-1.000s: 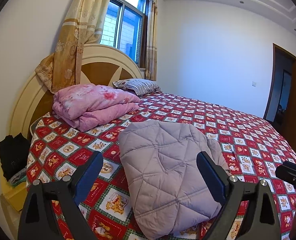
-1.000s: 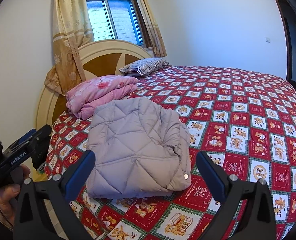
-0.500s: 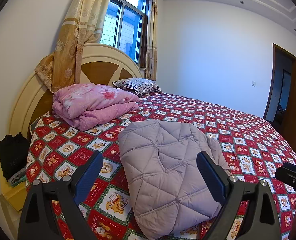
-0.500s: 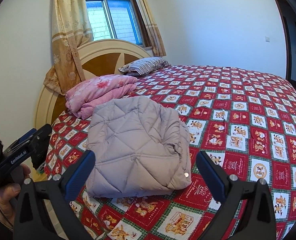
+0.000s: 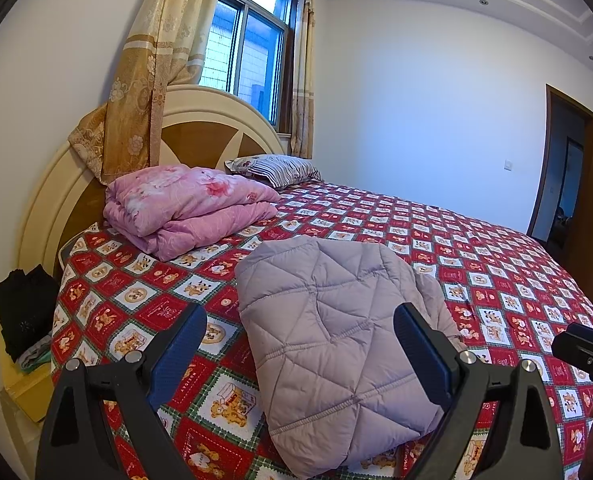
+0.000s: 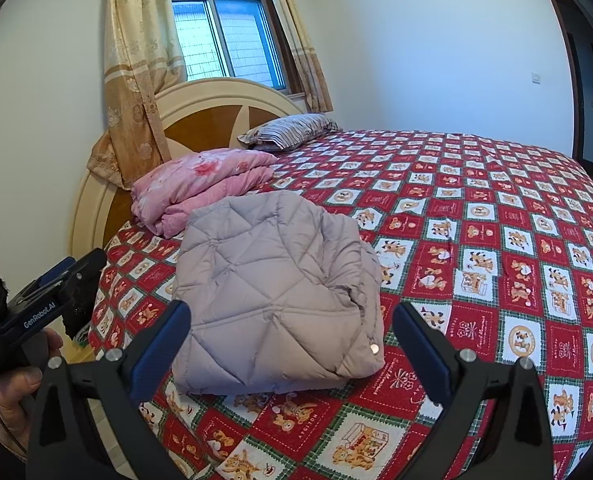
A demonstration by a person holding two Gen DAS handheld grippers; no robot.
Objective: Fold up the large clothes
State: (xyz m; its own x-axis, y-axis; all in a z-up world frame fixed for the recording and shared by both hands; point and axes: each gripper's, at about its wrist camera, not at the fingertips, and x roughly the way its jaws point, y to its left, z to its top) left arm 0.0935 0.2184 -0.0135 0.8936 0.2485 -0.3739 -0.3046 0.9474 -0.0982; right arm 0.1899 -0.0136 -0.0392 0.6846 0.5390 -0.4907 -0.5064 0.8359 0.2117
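A lilac quilted puffer jacket (image 5: 336,328) (image 6: 272,300) lies folded into a compact block near the front edge of the bed (image 5: 476,248) (image 6: 476,216). My left gripper (image 5: 300,344) hovers in front of the jacket, jaws wide apart and empty. My right gripper (image 6: 292,340) also hangs before the jacket, open, with nothing between its blue pads. In the right wrist view the left gripper's body (image 6: 52,300) appears at the left edge, held by a hand (image 6: 12,392). A piece of the right gripper (image 5: 584,348) shows at the right edge of the left wrist view.
A folded pink quilt (image 5: 188,204) (image 6: 204,184) and a striped pillow (image 5: 276,168) (image 6: 292,130) lie by the headboard (image 5: 208,124). Dark clothes (image 5: 24,304) sit on a low stand left of the bed. A doorway (image 5: 564,172) opens at the right wall.
Both grippers drifted very slightly; the jacket lies unchanged and both stay open.
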